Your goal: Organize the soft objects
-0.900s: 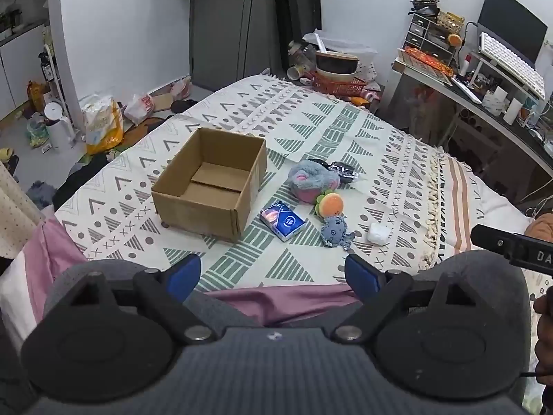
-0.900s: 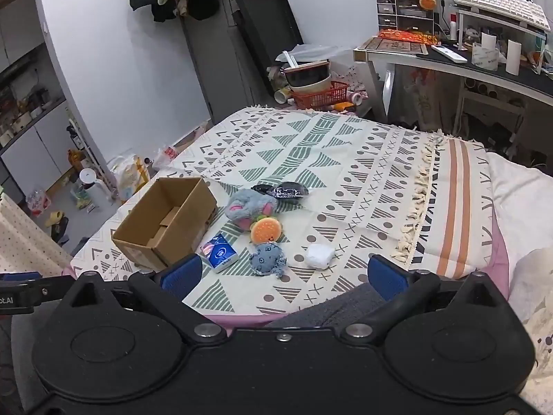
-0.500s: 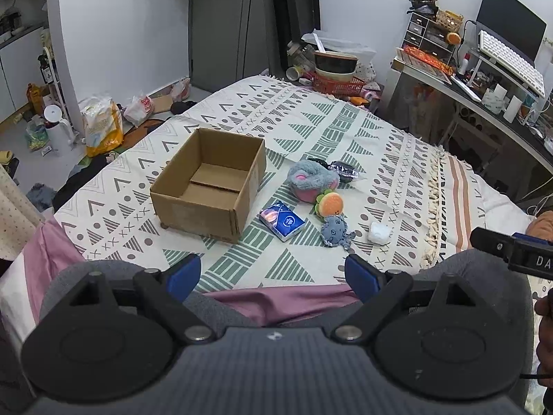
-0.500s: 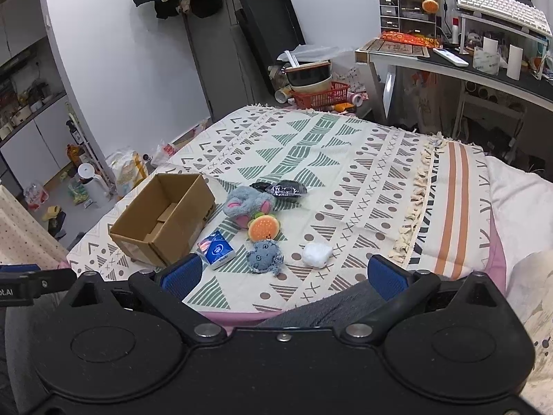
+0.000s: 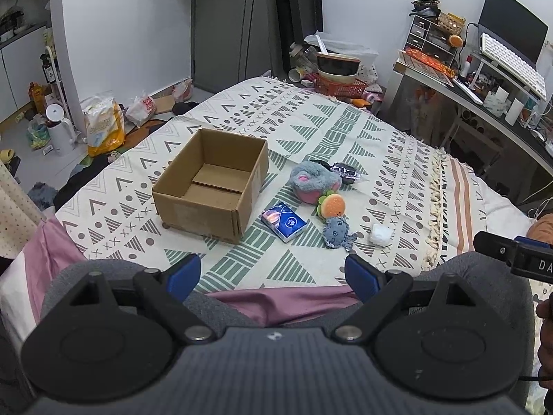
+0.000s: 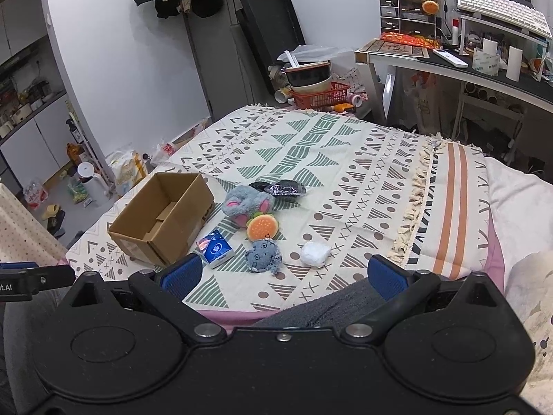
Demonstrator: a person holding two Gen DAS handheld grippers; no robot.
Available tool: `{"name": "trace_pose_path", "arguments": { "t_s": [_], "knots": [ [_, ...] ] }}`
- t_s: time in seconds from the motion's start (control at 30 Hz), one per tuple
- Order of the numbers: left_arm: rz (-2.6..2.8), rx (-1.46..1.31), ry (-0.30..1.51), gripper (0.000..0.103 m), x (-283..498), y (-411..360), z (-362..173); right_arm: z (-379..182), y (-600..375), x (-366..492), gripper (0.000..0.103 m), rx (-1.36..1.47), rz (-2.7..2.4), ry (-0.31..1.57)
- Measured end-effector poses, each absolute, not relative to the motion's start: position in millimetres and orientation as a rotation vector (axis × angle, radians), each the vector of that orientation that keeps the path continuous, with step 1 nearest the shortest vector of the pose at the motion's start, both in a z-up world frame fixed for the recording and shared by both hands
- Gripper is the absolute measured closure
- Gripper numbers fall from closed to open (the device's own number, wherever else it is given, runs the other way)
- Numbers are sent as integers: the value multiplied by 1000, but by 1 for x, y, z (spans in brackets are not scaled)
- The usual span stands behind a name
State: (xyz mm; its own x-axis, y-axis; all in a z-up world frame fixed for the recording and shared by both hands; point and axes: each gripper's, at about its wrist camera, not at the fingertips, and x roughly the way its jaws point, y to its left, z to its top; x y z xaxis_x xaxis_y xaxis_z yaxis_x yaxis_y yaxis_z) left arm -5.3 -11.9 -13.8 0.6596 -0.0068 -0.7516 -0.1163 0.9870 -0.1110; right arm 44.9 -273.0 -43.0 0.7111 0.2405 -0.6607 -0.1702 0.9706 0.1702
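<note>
An open, empty cardboard box (image 5: 211, 186) (image 6: 162, 218) sits on the patterned bedspread (image 5: 311, 131). To its right lie a grey-and-pink plush (image 5: 312, 181) (image 6: 243, 204), an orange burger plush (image 5: 332, 206) (image 6: 262, 227), a blue-grey octopus plush (image 5: 336, 232) (image 6: 263, 255), a white soft lump (image 5: 381, 234) (image 6: 314, 253), a blue tissue pack (image 5: 284, 222) (image 6: 214, 248) and a dark shiny packet (image 5: 346, 173) (image 6: 281, 188). My left gripper (image 5: 273, 275) and right gripper (image 6: 283, 275) hover open near the bed's front edge, short of all of them, with nothing between the fingers.
A desk (image 6: 449, 65) with a keyboard and drawers stands at the right. A red basket with bowls (image 6: 319, 91) sits beyond the bed's far end. Bags and bottles litter the floor (image 5: 69, 128) at the left. Grey-clad knees lie under both grippers.
Both views have shifted slightly forward and down toward the bed. Nothing on the bedspread has moved, and both grippers stay open.
</note>
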Motion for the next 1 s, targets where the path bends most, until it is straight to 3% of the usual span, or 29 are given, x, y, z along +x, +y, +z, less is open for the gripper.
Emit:
{"name": "trace_pose_path", "arguments": {
  "t_s": [1.0],
  "knots": [
    [56,-178,810,14,-11,-7,-10,-41,-271,42,0,100,236,738]
  ]
}}
